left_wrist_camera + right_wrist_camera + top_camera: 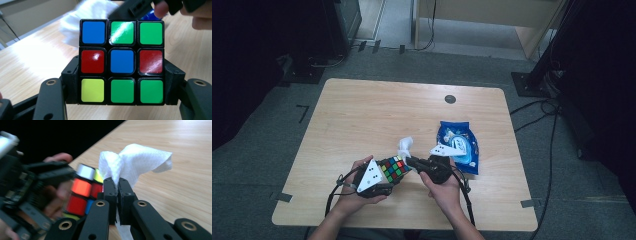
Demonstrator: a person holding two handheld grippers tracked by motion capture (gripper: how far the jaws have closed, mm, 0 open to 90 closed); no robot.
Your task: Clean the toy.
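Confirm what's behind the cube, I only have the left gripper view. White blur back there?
Observer: A white tissue, pinched in the right gripper.
Operator: Is the right gripper shut on it?
Observer: Yes, its jaws are closed with the tissue sticking out above them.
Operator: Anything else on the table?
Observer: A blue packet lies flat on the table, just right of the hands.

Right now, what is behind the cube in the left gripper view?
Behind the cube: a white tissue, the right gripper and bare table. The cube hides the tissue's lower part.
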